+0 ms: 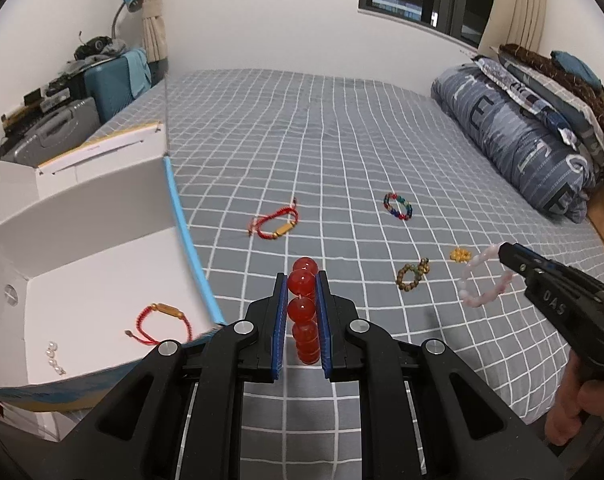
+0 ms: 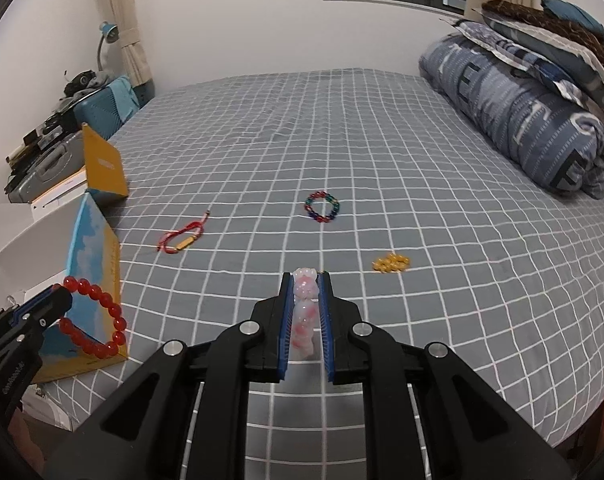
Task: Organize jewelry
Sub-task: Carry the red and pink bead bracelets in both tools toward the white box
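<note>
Box (image 1: 102, 216): left of left gripper, open, a red cord bracelet (image 1: 164, 322) and pearls (image 1: 54, 354) inside.
Left gripper (image 1: 302, 280): clenched on red bead bracelet (image 1: 302, 304).
Ahead, on bed (image 1: 341, 120): cord bracelet (image 1: 276, 222), multicoloured beads (image 1: 398, 207), brown beads (image 1: 411, 276), yellow beads (image 1: 460, 255).
Right gripper (image 2: 305, 280): grasping pink bracelet (image 2: 305, 312).

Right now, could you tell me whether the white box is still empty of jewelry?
No, the white box already holds a red cord bracelet and a small pearl piece.

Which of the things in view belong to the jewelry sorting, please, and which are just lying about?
Job:
- red bead bracelet, in left gripper
- pink bracelet, in right gripper
- cord bracelet
- multicolored bracelet
- box

Lying about:
- folded quilt
- lamp
- suitcase
</note>
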Motion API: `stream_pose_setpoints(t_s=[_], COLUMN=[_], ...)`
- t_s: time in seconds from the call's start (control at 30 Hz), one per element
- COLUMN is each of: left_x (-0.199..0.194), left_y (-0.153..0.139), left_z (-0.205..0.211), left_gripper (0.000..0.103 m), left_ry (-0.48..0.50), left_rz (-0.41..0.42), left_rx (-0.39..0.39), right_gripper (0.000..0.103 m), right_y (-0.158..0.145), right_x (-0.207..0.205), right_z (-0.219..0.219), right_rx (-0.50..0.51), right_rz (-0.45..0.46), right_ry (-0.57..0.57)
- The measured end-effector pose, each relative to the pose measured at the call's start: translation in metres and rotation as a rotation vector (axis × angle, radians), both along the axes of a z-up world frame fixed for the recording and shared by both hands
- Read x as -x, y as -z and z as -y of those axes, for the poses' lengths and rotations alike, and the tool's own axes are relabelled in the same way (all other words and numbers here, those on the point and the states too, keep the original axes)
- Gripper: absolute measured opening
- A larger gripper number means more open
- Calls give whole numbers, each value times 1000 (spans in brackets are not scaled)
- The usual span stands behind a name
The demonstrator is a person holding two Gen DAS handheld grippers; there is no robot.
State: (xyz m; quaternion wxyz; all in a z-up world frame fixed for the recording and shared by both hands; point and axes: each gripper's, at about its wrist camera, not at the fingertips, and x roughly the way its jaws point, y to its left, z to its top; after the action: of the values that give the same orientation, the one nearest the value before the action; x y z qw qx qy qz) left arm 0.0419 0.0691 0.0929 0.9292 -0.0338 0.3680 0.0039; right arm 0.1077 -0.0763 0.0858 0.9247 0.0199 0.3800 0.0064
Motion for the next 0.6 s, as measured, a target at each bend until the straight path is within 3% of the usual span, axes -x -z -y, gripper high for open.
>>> stream_pose_setpoints(t_s=[0.6], left_x=[19], left_y=[-43], left_z=[-50], left_gripper=[13], left_ry=[-93], left_rz=[79], left_rx=[7], right_gripper=[12], right_y=[-30], right_x=[-13], right_z=[-86], right_rx=[20], right_rz=[54], right_ry=[-124])
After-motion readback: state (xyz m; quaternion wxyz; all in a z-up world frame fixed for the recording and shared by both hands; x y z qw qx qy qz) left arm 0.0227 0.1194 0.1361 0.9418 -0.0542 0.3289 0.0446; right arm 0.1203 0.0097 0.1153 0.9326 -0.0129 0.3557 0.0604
